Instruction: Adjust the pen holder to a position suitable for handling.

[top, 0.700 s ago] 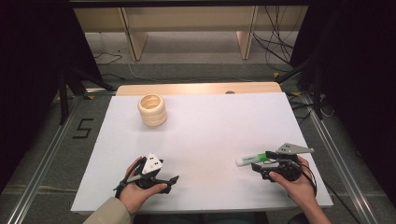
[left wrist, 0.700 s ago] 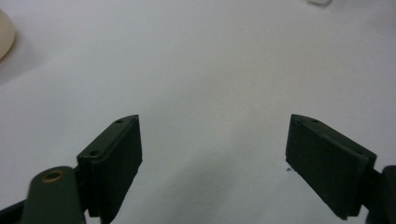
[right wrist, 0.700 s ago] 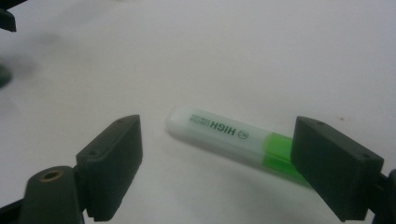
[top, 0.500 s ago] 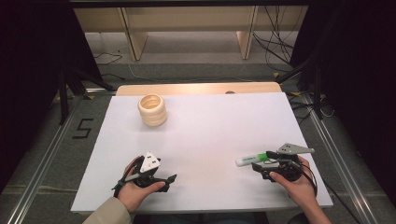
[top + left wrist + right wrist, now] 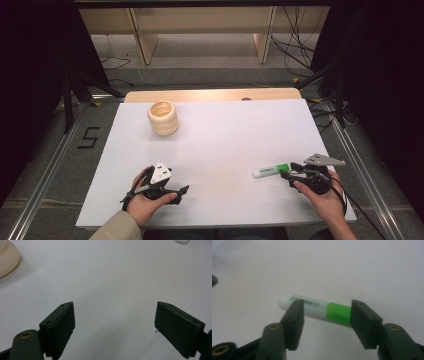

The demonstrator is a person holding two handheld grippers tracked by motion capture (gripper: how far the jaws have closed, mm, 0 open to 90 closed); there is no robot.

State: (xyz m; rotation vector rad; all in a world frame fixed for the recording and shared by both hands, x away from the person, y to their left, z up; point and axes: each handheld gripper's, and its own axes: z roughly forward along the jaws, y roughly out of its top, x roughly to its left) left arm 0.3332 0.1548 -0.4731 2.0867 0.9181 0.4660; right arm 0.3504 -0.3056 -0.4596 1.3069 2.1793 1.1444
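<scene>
Up close, the highlighter (image 5: 317, 310) (green-capped) shows printed lettering, unreadable from above.

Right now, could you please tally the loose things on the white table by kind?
Green-and-white plastic highlighter pen: 1
Pale wooden ribbed round cup: 1
Total: 2

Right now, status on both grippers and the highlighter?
Left gripper open, nothing between its jaws. Right gripper open, jaws astride the green highlighter, pads not pressing. Highlighter flat on white table. Wooden cup far off, path clear.
</scene>
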